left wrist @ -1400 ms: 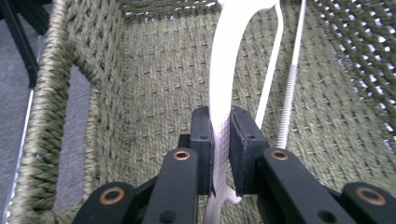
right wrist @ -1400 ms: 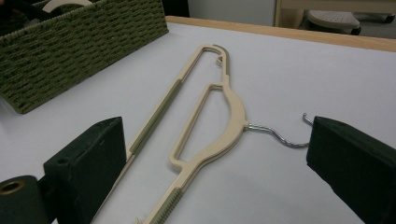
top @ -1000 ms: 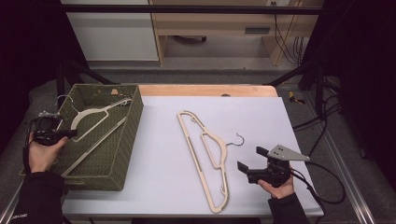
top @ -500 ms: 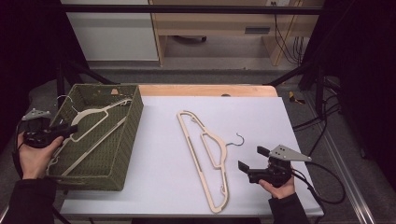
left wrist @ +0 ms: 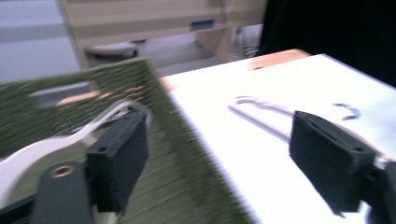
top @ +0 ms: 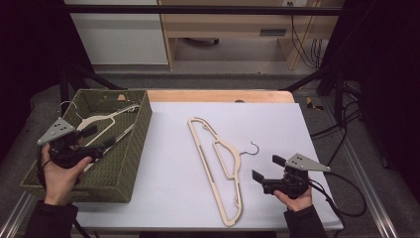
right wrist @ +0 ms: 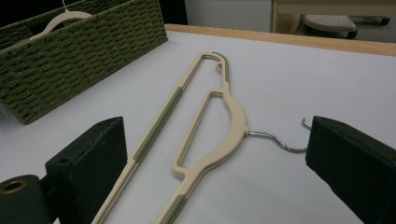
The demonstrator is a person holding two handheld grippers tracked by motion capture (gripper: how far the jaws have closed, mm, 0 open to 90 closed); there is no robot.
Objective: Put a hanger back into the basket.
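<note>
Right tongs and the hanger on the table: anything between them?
No. In the high view, bare white tabletop separates the open right tongs from the hanger; its metal hook is the nearest part. The right gripper view agrees.

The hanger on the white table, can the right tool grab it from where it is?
Probably yes. The right tool sits open just beside the hanger, facing its metal hook. In the right gripper view, bare table lies between the jaws and the hanger, with nothing blocking. The basket stands well off to the side.

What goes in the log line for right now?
left gripper: open, just released, above basket | basket hanger: inside | right gripper: open, near table hanger
</note>
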